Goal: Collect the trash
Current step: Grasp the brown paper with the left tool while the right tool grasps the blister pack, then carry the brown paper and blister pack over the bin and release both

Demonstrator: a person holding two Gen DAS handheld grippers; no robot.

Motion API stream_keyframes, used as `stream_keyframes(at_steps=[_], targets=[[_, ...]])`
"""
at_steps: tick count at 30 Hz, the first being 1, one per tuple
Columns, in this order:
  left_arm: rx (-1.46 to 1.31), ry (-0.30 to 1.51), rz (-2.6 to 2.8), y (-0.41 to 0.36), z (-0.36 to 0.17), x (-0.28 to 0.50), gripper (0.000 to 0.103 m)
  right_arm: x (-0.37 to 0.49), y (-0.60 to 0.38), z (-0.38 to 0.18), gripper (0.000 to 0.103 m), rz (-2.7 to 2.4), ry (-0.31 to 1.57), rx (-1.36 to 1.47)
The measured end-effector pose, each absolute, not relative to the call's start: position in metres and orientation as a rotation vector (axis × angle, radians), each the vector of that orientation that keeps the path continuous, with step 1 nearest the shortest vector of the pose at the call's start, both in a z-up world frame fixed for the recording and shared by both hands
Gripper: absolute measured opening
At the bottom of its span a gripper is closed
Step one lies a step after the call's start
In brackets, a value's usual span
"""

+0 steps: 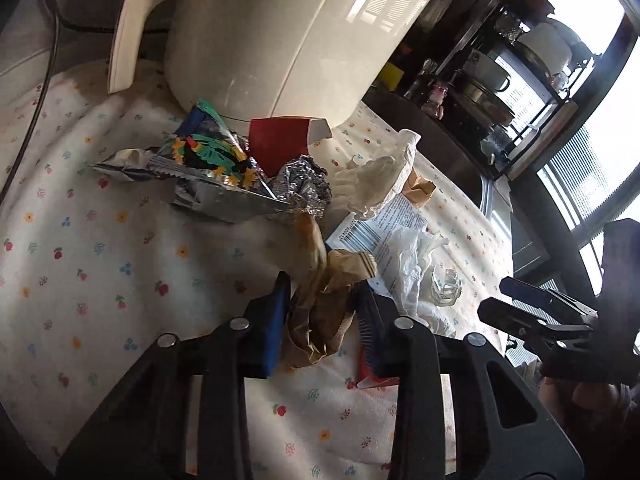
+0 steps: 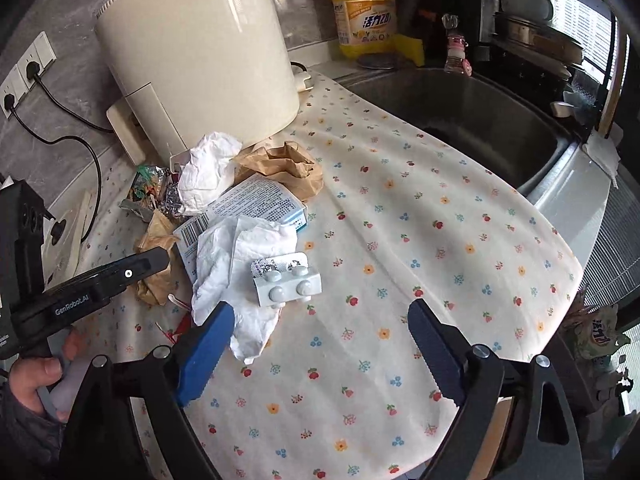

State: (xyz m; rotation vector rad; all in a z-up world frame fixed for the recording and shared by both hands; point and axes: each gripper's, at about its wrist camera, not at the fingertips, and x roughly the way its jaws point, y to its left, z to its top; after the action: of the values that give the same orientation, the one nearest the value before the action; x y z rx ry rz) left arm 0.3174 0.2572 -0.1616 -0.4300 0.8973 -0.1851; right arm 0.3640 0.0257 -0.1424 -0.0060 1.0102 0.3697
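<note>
Left gripper (image 1: 322,312) clamped on crumpled brown paper (image 1: 320,308) at the near edge of the trash pile on the floral-clothed table (image 1: 100,248). Right gripper (image 2: 320,344) spread wide, empty, just short of limp white tissue (image 2: 244,272) and rigid pill blister (image 2: 286,280), directly ahead, long axis crosswise to the pads.
</note>
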Motion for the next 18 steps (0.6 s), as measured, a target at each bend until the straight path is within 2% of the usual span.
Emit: stream_keyframes(at_steps=[10, 12, 13, 14, 18], targets=[[-0.456, 0.842, -0.093, 0.282, -0.145, 0.285, 0.029, 0.387, 0.046, -0.164, 0.080, 0.454, 1.058, -0.024], [-0.456, 0.837, -0.081, 0.282, -0.141, 0.280, 0.029, 0.391, 0.047, -0.169, 0.073, 0.483, 1.076, -0.023], [-0.452, 0.833, -0.076, 0.280, -0.139, 0.277, 0.029, 0.392, 0.046, -0.170, 0.054, 0.486, 1.087, -0.024], [-0.447, 0.830, -0.072, 0.279, -0.136, 0.274, 0.029, 0.392, 0.044, -0.168, 0.042, 0.473, 1.082, -0.030], [-0.421, 0.818, -0.055, 0.271, -0.125, 0.264, 0.029, 0.384, 0.029, -0.157, 0.042, 0.496, 1.065, 0.021]])
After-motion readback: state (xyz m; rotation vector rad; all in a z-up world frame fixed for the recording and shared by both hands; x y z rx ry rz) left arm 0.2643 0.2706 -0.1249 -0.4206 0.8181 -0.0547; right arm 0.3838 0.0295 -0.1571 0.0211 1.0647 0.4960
